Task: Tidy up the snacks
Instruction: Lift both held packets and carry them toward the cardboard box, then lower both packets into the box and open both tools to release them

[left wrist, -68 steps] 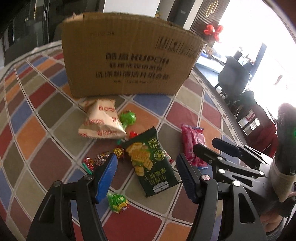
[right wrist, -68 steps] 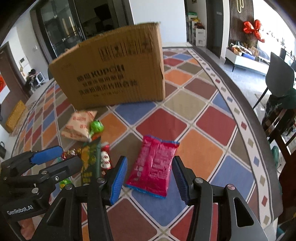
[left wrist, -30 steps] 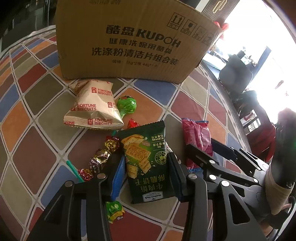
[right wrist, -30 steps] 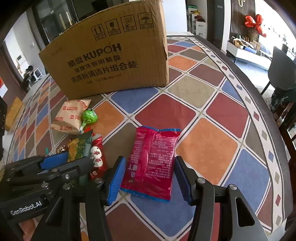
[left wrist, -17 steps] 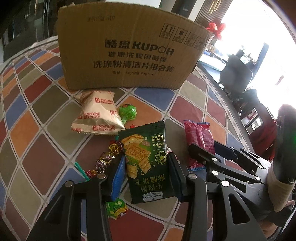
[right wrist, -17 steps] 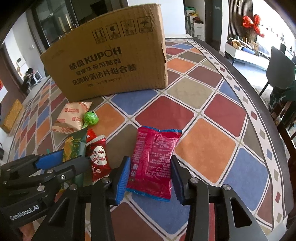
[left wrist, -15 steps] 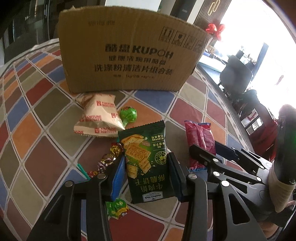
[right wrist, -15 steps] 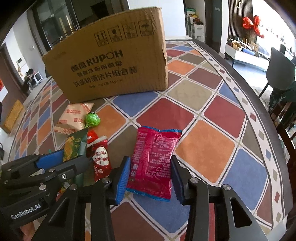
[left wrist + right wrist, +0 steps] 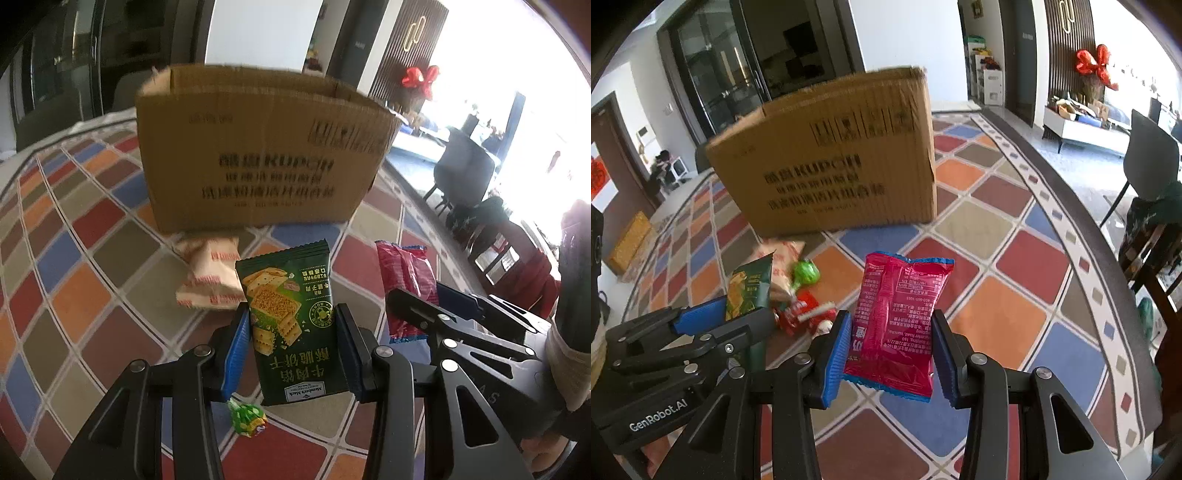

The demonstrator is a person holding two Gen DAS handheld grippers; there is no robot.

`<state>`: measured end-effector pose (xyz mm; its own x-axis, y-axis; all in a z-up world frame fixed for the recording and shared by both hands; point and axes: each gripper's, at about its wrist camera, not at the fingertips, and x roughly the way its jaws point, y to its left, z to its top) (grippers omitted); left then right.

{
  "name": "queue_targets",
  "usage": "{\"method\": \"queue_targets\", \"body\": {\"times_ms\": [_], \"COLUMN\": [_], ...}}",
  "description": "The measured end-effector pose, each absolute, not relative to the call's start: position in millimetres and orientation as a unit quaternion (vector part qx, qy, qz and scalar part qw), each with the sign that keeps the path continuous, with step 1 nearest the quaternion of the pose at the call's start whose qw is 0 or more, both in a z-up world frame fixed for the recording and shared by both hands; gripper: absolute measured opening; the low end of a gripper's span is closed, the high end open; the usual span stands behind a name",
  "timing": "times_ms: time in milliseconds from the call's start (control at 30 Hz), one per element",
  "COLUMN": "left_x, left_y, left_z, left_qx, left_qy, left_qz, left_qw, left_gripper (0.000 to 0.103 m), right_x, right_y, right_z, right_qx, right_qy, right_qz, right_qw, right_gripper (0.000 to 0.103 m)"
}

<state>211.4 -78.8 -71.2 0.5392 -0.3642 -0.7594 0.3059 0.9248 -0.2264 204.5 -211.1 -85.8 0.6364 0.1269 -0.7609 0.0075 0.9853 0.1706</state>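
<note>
While each claw pinches its packet, green packet in left claw, pink packet in right claw

Both wrist views look down-forward, sharing cardboard box ahead.

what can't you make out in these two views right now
- Inside of the cardboard box: both views show only its outer wall and rim, so its contents are hidden.
- Print on the box: motion blur smears it in both views.
- Red wrappers: right view, blurred and partly behind the left tongs.
- Beige packet: left view, blurred, its right edge behind the green packet.
- Pink packet: small print illegible.
</note>
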Motion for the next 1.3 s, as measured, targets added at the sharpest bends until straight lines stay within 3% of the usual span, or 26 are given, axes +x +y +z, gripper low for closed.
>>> {"method": "queue_targets", "body": {"times_ms": [900, 1300], "left_x": [232, 277], "left_y": [-46, -40], "left_z": [37, 61], "left_qx": [-0.024, -0.007], "left_qy": [0.307, 0.301], "left_qz": [-0.168, -0.162], "left_qw": [0.936, 0.940], "left_gripper": [0.044, 0.044], "right_x": [231, 274], "right_y": [-196, -185], "right_z": [24, 47], "right_qx": [0.061, 0.043], "right_qy": [0.291, 0.285], "right_qz": [0.065, 0.078], "right_qw": [0.953, 0.954], "right_gripper": [0.044, 0.044]}}
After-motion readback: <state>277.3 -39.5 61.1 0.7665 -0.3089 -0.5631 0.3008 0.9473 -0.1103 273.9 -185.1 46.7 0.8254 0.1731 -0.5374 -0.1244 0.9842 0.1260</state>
